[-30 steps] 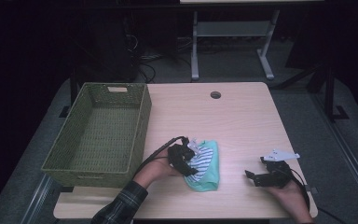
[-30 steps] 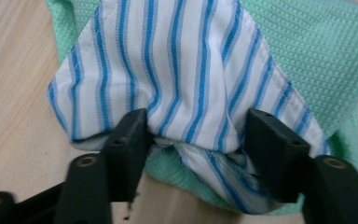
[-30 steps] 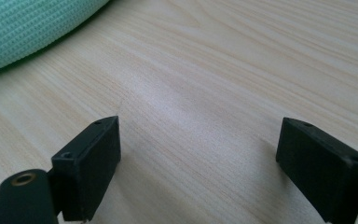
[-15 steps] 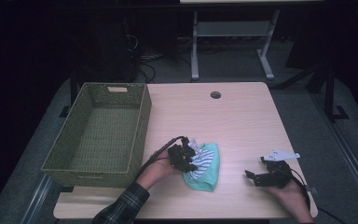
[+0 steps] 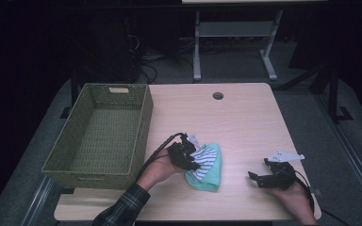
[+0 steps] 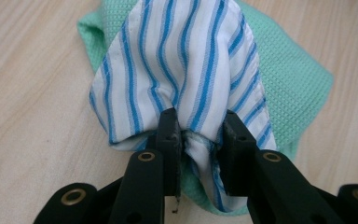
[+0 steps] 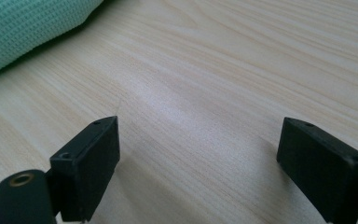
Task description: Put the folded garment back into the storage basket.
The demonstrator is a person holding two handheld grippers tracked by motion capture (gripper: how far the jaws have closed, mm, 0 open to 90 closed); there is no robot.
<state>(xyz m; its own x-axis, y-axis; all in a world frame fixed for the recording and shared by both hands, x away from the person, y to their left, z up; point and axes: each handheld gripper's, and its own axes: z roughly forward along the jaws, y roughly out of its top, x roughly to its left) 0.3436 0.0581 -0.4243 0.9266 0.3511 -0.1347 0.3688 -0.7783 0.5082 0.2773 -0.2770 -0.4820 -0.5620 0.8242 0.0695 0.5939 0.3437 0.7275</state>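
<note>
Going left to right: the green woven wicker basket (image 5: 99,132) sits on the left side of the pale wooden worktop (image 5: 245,122), open side up and nothing in it that I can see.

Just right of it, the left hand-held gripper (image 5: 188,157) is where the action is. Compared with a second ago it's barely moved across the worktop, maybe a hair toward the cloth pile, and the white cloth with blue stripes (image 6: 182,65) looks a bit more bunched and pulled up toward the jaws. In the left gripper view the two black jaws are pinched in on a fold of that striped fabric, with cloth gathered between them and spilling either side. So I'd call that a real bite on it, not just a poke. The striped cloth lies on top of a mint-green waffle-weave cloth (image 5: 209,172), which is flat on the worktop near the front edge, middle-ish. Can't tell if the green one is caught in the pinch too; it looks like only the striped one is.

Over on the right, the right hand-held gripper (image 5: 264,179) hasn't budged. Its jaws stand wide apart, resting low over bare wood, well apart from the cloths, with just a corner of the green cloth at the top left of its own view.

My read: grasp is done, so the next thing is probably lifting the striped cloth and carrying it left to the basket. Watch for the green one dragging along.
</note>
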